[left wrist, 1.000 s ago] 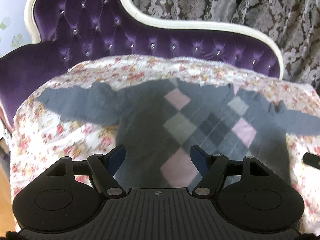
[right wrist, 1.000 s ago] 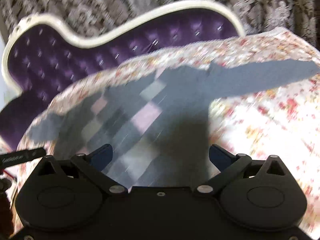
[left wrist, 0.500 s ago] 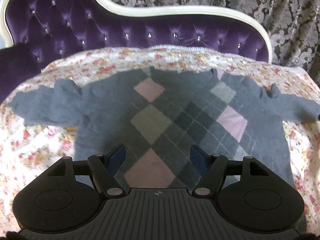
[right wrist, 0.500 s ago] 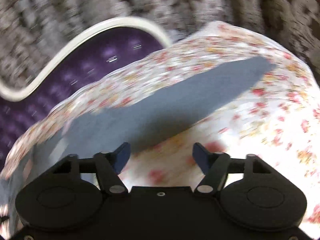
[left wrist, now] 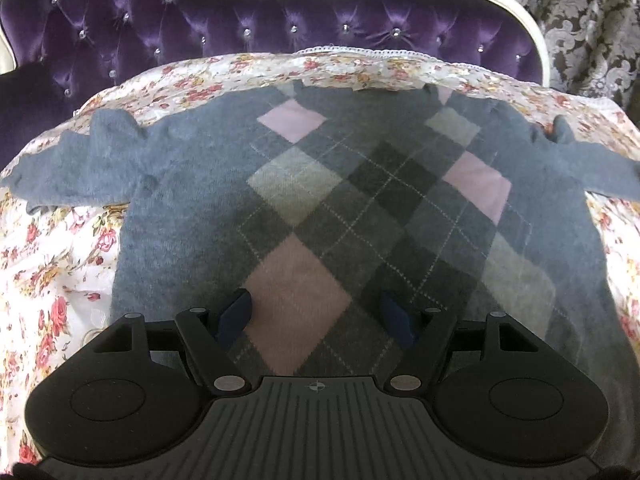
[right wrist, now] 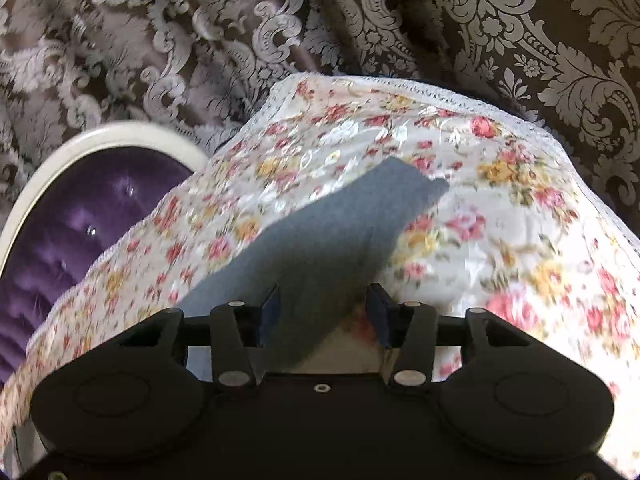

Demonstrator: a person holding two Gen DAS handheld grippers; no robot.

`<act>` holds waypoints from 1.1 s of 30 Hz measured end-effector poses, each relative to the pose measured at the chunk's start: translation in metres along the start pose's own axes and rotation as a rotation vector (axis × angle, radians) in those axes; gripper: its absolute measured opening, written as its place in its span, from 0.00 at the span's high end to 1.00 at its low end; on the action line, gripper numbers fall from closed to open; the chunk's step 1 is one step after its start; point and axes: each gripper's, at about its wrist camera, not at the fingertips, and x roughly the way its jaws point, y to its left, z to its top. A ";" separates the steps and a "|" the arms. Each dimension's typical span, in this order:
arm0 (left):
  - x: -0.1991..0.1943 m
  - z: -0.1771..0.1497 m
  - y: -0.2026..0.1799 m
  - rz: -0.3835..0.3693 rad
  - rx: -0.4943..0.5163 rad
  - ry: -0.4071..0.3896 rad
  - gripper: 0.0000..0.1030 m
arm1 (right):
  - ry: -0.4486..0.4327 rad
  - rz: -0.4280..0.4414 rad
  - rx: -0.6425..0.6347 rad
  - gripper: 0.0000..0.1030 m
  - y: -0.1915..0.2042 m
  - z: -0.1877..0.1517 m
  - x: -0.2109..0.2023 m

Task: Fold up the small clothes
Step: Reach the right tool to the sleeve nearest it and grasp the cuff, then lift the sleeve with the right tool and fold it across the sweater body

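A small grey sweater [left wrist: 192, 216] with pink, pale and dark argyle diamonds lies flat on a floral cloth [left wrist: 52, 264], sleeves spread left and right. My left gripper [left wrist: 316, 314] is open and empty, low over the sweater's bottom hem, fingers either side of a pink diamond. In the right wrist view the right sleeve [right wrist: 340, 224] runs up and to the right, its cuff end far from me. My right gripper [right wrist: 322, 312] is open with the sleeve lying between its fingers; I cannot tell if the pads touch it.
The floral cloth [right wrist: 500, 240] covers the seat of a purple tufted sofa [left wrist: 200, 28] with a white frame [right wrist: 60, 160]. Brown damask curtains [right wrist: 400, 20] hang behind. The cloth's lace edge [right wrist: 460, 100] drops off at the right.
My left gripper moved closer in over the sweater's hem. My right gripper swung right along the sleeve and came down around it, its jaws somewhat narrower than before.
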 end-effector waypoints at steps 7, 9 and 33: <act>0.000 0.000 0.001 -0.003 -0.007 0.006 0.32 | -0.036 0.064 0.140 0.52 -0.019 0.017 0.021; 0.000 0.000 0.001 -0.003 -0.007 0.006 0.32 | -0.036 0.060 0.176 0.63 -0.024 0.021 0.025; -0.044 0.004 0.028 -0.070 -0.061 -0.072 0.32 | -0.150 0.081 -0.264 0.89 0.094 0.032 -0.093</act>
